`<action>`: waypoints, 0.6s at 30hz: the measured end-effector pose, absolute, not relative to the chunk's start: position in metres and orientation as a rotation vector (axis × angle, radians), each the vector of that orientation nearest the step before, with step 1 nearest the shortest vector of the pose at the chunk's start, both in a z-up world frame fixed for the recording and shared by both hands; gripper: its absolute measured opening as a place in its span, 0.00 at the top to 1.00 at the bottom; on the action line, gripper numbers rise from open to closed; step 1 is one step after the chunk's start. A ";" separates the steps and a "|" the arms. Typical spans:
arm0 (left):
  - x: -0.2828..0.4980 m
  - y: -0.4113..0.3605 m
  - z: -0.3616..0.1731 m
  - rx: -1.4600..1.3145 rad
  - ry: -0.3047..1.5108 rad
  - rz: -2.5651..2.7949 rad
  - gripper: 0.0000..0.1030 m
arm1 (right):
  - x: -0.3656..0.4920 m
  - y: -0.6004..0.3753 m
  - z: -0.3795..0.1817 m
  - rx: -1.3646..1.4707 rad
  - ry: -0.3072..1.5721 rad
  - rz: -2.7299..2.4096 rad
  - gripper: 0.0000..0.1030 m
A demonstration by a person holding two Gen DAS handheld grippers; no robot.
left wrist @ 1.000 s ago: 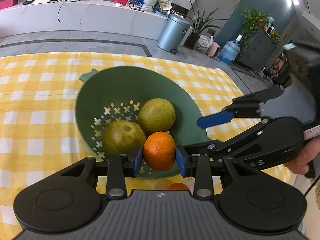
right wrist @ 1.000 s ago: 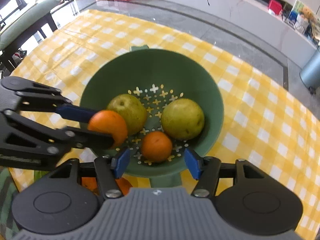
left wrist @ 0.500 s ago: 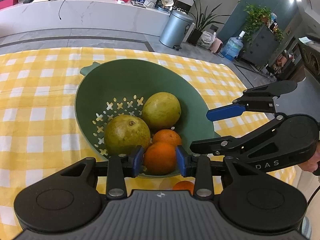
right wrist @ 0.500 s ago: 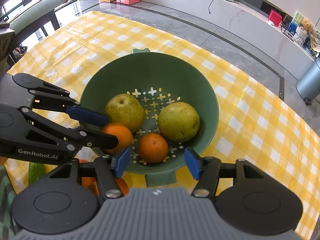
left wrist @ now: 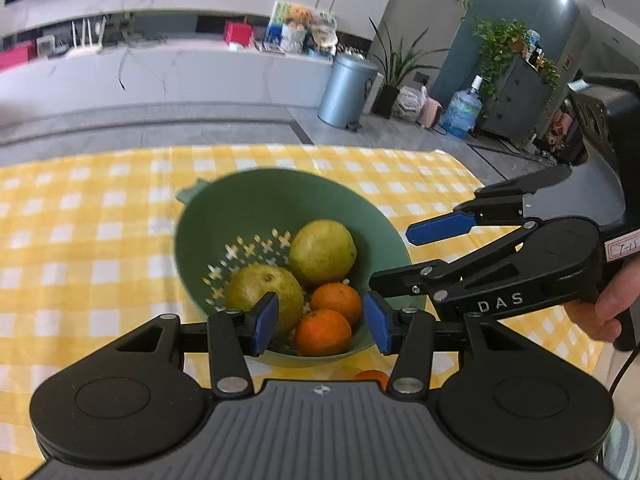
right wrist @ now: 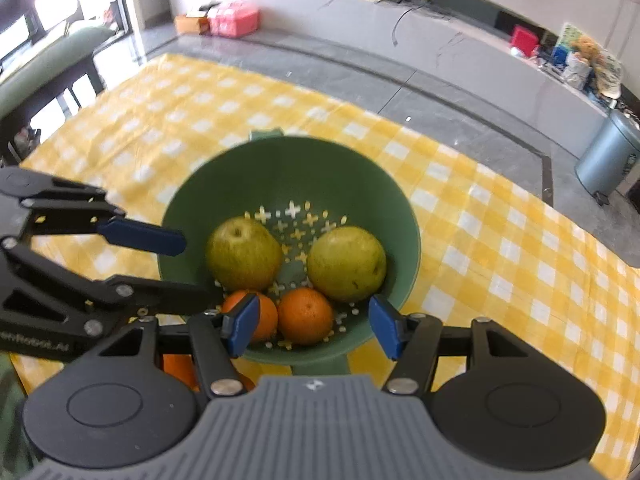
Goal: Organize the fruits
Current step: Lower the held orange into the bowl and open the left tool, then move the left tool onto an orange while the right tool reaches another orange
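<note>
Resting on a yellow-and-white checked cloth (left wrist: 100,240), a matte green colander (right wrist: 288,168) with cross-shaped holes cradles two dull, speckled pears (right wrist: 243,253) and two pebbly oranges (right wrist: 305,316) — all bunched at its near side. The left gripper (left wrist: 320,322) tilts down over the near rim, its blue pads opening, clear of the orange below them. The right gripper (right wrist: 312,326) angles steeply down at the opposite rim — jaws spread, gripping nothing.
</note>
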State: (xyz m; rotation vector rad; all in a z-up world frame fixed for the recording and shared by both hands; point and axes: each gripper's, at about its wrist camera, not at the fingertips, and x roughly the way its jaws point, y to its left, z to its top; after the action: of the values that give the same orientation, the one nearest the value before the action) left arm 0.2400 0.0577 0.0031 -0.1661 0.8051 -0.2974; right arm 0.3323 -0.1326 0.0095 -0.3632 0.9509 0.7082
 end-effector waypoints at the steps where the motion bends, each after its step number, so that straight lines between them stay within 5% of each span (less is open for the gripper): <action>1: 0.236 0.058 0.008 -0.159 0.791 -0.288 0.44 | 0.329 -0.134 0.012 -0.342 0.931 0.693 0.43; 18: 0.180 0.057 0.033 -0.074 0.722 -0.255 0.44 | 0.230 -0.177 0.027 0.062 0.662 0.467 0.40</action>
State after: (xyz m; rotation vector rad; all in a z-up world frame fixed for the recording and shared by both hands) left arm 0.1799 0.0568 0.0328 -0.0738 0.7223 -0.2555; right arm 0.2305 -0.1766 0.0271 0.0621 0.6622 0.4673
